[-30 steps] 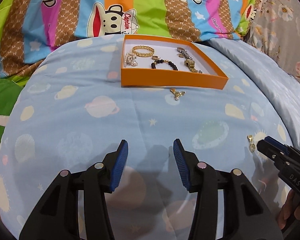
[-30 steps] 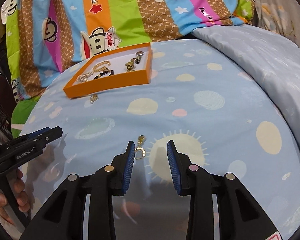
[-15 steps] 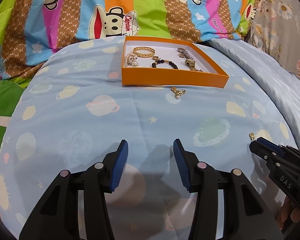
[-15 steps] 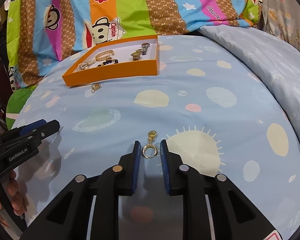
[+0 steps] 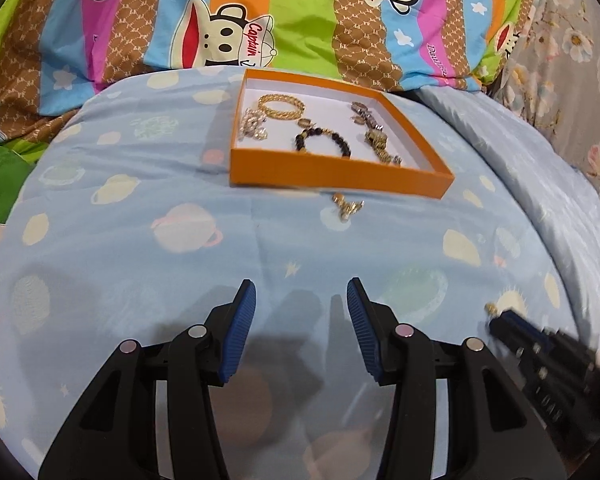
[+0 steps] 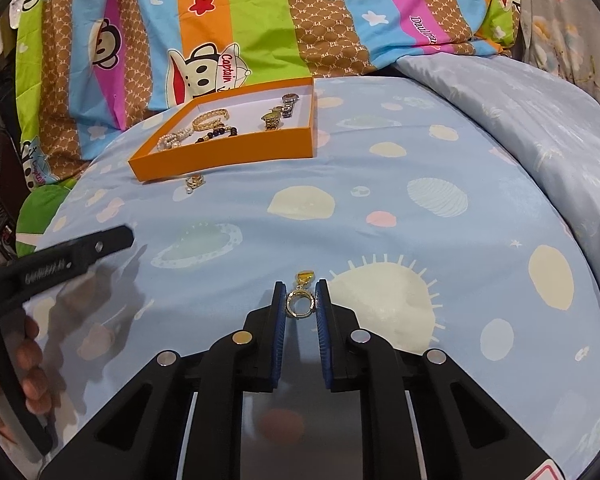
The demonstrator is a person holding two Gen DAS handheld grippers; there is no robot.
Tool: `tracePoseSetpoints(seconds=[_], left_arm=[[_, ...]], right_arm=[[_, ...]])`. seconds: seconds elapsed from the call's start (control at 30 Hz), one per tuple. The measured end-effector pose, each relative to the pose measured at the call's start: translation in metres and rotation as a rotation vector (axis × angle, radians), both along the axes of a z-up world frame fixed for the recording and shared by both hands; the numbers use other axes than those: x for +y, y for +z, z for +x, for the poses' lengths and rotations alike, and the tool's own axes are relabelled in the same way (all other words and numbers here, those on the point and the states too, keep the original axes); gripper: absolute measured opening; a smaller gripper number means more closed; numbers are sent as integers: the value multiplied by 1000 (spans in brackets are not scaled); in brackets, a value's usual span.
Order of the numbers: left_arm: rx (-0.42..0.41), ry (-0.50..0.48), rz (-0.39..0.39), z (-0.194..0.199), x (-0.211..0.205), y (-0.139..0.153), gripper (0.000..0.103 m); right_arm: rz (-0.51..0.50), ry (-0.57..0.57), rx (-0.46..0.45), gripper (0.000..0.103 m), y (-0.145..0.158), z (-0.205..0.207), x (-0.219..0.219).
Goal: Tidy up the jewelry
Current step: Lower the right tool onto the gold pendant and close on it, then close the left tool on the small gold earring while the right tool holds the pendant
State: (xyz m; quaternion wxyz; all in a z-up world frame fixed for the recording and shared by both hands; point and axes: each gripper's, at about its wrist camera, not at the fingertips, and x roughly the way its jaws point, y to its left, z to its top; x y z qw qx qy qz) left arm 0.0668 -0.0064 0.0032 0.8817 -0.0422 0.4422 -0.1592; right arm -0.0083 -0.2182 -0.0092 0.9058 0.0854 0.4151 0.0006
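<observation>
Hovering over the blue planet-print blanket [image 5: 140, 264], the left gripper [image 5: 301, 334] has its blue pads spread with nothing between. Far ahead sits the orange cardboard tray [image 5: 332, 178]. The right gripper [image 6: 301, 306] pinches the small gold hoop earring [image 6: 299, 303] at its tips.

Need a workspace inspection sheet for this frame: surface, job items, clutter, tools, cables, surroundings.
Surface: light blue planet-print bedspread, rumpled.
Job's things: orange tray holding bracelets and watches; gold earring between the right tool's pads; gold piece loose just in front of the tray.
Clutter: nothing seen.
Grippers: left tool open, empty; right tool closed on the earring, jaws just closing.
Cables: nothing seen.
Surroundings: striped monkey-print bedding behind; floral fabric at right.
</observation>
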Motion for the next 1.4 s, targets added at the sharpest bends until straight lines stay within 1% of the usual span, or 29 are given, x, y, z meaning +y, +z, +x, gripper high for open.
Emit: tracePoseSetpoints(seconds=[0.07,0.33,0.43,0.5,0.57,0.6,0.67,0.7,0.97,1.17,1.4], left_arm=[[3,-1,-11,12,-7,3,53],[29,-36,-7,52,-39,-4,52],[17,-48,25,58,-49,-8,45],[13,-59,41,61,-56,-11,34],[-8,-63,70,61,-60,-12,29],[-14,-70,78,60,-62,-12,20],[-22,-81,89,60,-65,-13,13],[-25,-86,88,59,-66,-12,12],[-46,-91,41,48,-56,-1,11],[-67,-87,6,27,-35,20,11],[-81,-77,-12,5,-13,39,11]], right_arm=[[5,0,-3,13,2,-1,-1],[38,-7,-11,13,8,-1,-9],[49,-13,-14,13,10,1,-13],[55,-16,-15,13,11,3,-15],[63,-19,-14,13,10,4,-17],[68,-20,-14,13,10,5,-18],[77,-22,-12,13,9,8,-19],[79,-22,-11,14,8,8,-19],[83,-15,-17,14,10,12,-18],[71,-1,-56,14,26,9,-13],[53,28,-90,13,40,12,0]])
